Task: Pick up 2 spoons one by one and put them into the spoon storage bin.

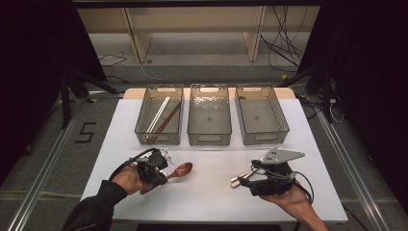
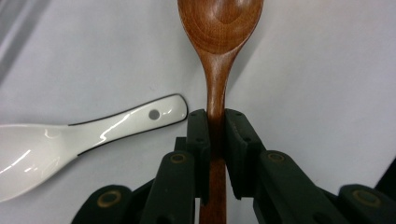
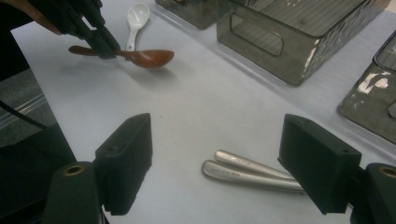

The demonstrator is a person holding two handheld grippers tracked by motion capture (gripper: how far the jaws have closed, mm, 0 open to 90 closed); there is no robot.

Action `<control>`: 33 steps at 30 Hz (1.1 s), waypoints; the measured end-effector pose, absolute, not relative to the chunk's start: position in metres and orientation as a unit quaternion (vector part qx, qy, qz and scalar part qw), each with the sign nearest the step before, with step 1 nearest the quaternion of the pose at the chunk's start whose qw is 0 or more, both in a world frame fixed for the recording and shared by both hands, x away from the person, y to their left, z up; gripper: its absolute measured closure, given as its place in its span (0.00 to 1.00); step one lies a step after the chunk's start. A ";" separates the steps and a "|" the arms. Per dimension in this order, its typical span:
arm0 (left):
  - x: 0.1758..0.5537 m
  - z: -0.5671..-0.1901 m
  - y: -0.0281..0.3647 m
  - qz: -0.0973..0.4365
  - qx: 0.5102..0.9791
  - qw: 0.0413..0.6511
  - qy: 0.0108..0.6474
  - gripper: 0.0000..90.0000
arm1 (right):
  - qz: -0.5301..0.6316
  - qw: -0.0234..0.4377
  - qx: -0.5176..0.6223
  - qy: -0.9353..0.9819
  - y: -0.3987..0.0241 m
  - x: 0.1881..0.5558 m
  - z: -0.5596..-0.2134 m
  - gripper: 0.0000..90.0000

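Observation:
A brown wooden spoon (image 2: 219, 28) is held just above the white tabletop by its handle, and my left gripper (image 2: 215, 116) is shut on that handle. The high view has this left gripper (image 1: 161, 175) at the front left, the spoon's bowl (image 1: 183, 169) pointing right. A white ceramic spoon (image 2: 70, 144) lies flat beside it. My right gripper (image 3: 219, 135) stands open at the front right, its jaws wide apart. Two metal utensil handles (image 3: 247, 170) lie on the table between and slightly below them, touched by neither jaw.
Three smoky clear bins stand in a row at the back of the table. The left bin (image 1: 143, 120) holds chopsticks (image 1: 161, 115). The middle bin (image 1: 209, 139) and right bin (image 1: 263, 137) hold nothing I can see. The white tabletop (image 1: 207, 197) ends near my forearms.

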State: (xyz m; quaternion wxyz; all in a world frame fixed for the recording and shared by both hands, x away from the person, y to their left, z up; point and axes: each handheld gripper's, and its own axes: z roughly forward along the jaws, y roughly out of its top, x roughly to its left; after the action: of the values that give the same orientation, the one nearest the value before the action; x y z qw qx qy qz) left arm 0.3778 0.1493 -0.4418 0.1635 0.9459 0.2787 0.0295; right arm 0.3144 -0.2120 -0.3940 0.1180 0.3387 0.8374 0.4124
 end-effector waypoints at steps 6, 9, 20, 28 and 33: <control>0.375 -0.426 0.146 0.033 0.934 0.215 0.284 0.89 | 0.417 0.121 0.341 0.834 -0.213 0.314 -0.393 0.29; 0.376 -0.419 0.145 0.031 0.923 0.243 0.295 0.89 | 0.417 0.121 0.342 0.833 -0.214 0.314 -0.393 0.29; 0.388 -0.393 0.138 0.043 0.892 0.311 0.324 0.89 | 0.433 0.122 0.356 0.819 -0.218 0.316 -0.392 0.29; 0.403 -0.387 0.132 0.044 0.886 0.320 0.334 0.89 | 0.439 0.124 0.359 0.815 -0.221 0.317 -0.392 0.29; 0.412 -0.381 0.128 0.044 0.881 0.328 0.337 0.89 | 0.442 0.123 0.359 0.813 -0.221 0.316 -0.391 0.29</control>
State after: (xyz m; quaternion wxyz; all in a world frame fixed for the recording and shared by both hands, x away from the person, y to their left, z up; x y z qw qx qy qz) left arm 0.4120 0.1283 -0.3812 0.3279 0.8814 0.3373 0.0436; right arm 0.3162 -0.2212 -0.3908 0.1232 0.3590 0.8129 0.4417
